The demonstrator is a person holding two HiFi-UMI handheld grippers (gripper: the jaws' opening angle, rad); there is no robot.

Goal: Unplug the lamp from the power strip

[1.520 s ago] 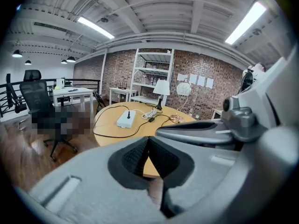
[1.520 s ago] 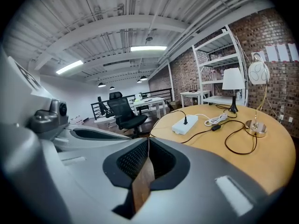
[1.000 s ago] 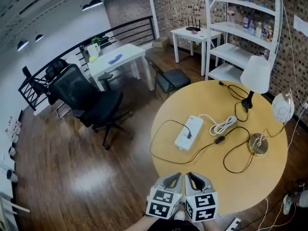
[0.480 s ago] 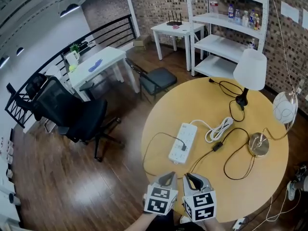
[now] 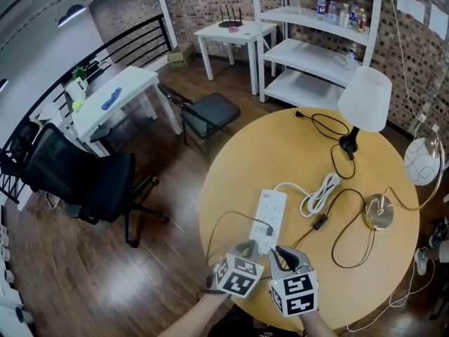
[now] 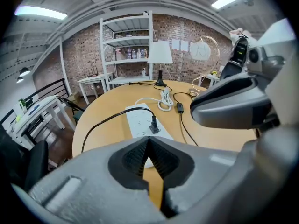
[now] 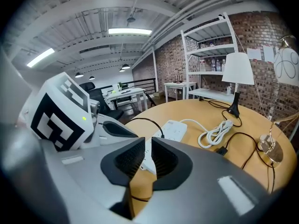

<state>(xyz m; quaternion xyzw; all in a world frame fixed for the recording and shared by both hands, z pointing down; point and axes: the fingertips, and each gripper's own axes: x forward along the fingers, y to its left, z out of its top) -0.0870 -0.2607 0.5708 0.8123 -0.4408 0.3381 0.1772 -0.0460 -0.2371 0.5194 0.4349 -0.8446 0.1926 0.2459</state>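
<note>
A white power strip (image 5: 269, 215) lies on the round wooden table (image 5: 238, 160), with a black plug (image 5: 269, 230) in its near end. The plug's black cord (image 5: 219, 225) loops left, then runs past an inline switch (image 5: 320, 222) toward the brass-based lamp (image 5: 379, 213). My left gripper (image 5: 247, 247) is shut and empty, just short of the strip (image 6: 140, 122) and plug (image 6: 153, 126). Beside it, my right gripper (image 5: 284, 253) has its jaws opening, a narrow gap showing and nothing between them. The strip (image 7: 173, 129) lies ahead of it.
A white-shaded lamp (image 5: 365, 98) stands at the table's far side, its black cord end (image 5: 299, 114) lying loose. A coiled white cord (image 5: 319, 192) lies right of the strip. An office chair (image 5: 77, 181), a white shelf (image 5: 316, 41) and small tables stand around.
Both grippers have come forward over the table's near edge, closer to the strip's near end and the plug. The head view has shifted with them.
</note>
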